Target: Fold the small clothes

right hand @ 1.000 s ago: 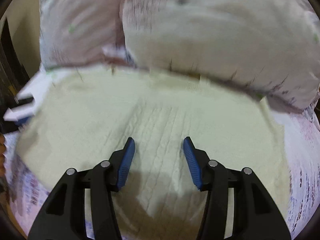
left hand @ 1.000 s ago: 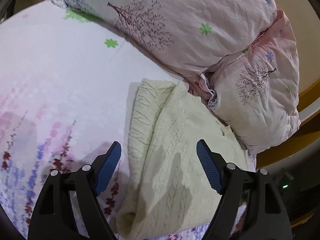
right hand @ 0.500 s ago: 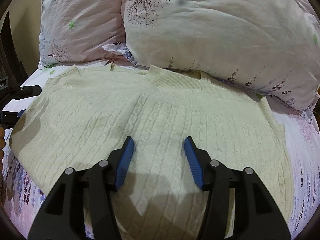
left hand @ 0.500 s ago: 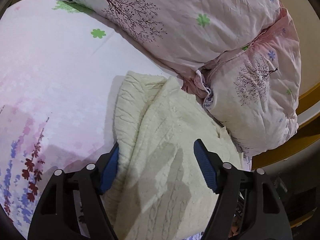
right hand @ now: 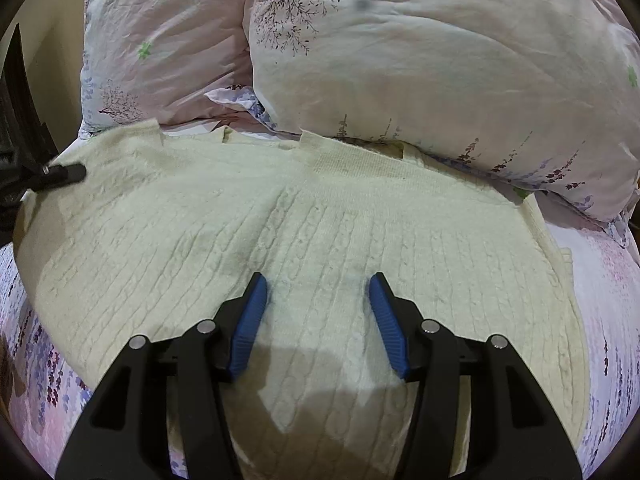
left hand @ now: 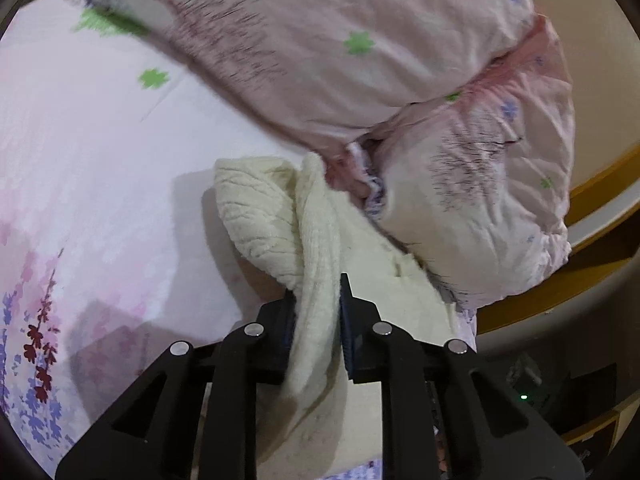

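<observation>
On the bed sheet (right hand: 592,264), one sweater (right hand: 320,232), two pillows (right hand: 440,52); left gripper (left hand: 318,312) pinching sweater edge, right gripper (right hand: 318,312) wide open, holding nothing.

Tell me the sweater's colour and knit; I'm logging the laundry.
Cream sweater, cable-knit ribs; clearest in the right wrist view.

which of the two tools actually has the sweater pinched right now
The left tool: it is shut on a bunched edge of the cream sweater. The right tool hangs open above the flat knit, gripping nothing.
</observation>
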A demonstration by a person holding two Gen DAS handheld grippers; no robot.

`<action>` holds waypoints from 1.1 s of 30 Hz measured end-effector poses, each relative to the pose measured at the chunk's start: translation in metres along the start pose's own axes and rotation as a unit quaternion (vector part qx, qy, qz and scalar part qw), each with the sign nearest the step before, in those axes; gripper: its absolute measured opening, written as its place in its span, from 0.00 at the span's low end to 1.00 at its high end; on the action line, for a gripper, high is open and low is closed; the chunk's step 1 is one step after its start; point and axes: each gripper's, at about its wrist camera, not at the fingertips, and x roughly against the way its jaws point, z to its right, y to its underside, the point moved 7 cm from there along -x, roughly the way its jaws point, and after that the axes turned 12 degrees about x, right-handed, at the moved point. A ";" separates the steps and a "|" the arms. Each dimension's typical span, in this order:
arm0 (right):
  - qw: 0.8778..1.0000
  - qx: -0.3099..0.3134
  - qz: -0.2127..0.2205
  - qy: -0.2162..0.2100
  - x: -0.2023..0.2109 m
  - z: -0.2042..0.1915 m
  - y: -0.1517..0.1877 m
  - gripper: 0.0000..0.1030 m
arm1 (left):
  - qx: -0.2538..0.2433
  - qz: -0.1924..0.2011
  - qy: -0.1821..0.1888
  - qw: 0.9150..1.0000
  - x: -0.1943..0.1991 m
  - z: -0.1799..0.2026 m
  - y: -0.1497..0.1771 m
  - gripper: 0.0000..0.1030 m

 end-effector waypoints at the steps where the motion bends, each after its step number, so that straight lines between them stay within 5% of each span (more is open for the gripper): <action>1: 1.000 0.000 0.001 0.000 0.000 0.000 0.000 0.52 | -0.006 0.003 0.007 1.000 0.002 0.010 0.001 0.17; 8: 1.000 0.008 0.004 0.002 0.001 -0.001 0.001 0.53 | -0.047 0.013 0.039 0.998 0.002 0.065 0.016 0.15; 11: 1.000 -0.012 0.005 -0.028 0.010 0.008 -0.001 0.53 | -0.061 0.017 0.049 0.997 0.000 0.089 0.025 0.15; 18: 0.989 -0.129 0.071 -0.023 0.069 0.089 0.017 0.65 | -0.098 0.019 0.053 0.994 -0.017 0.143 0.051 0.12; 33: 0.970 -0.238 0.043 0.033 0.079 0.192 0.109 0.66 | -0.214 -0.073 -0.017 0.974 -0.152 0.209 0.186 0.10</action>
